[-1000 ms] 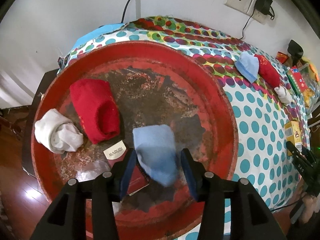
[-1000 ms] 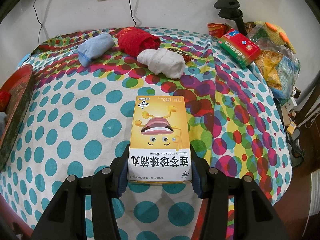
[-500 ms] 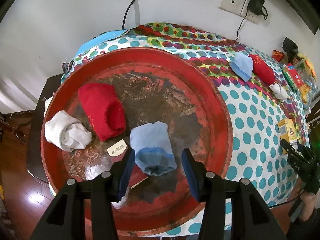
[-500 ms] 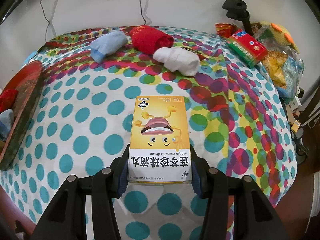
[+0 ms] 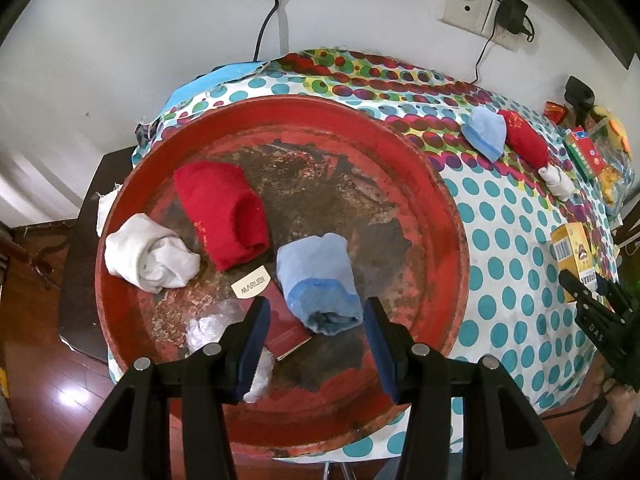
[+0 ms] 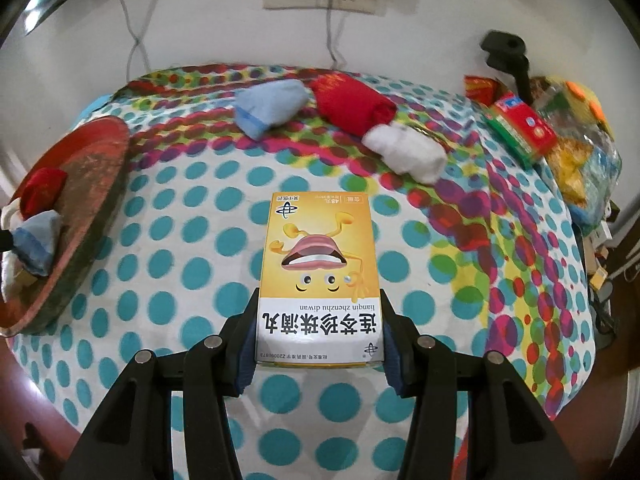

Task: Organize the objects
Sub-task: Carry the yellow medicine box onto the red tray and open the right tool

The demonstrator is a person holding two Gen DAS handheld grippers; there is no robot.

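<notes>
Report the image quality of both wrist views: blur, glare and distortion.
Left wrist view: sharp, heavy fisheye bending, lamp glare on the wooden floor beside the red tray. Right wrist view: yellow box crisp, rolled socks behind smeared by blur, corners dark.

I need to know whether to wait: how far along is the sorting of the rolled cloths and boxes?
Done: red, white and blue rolls lie in the red tray, the left gripper open above. In hand: right gripper clamps the yellow box. Left: three rolls on the dotted cloth.
</notes>
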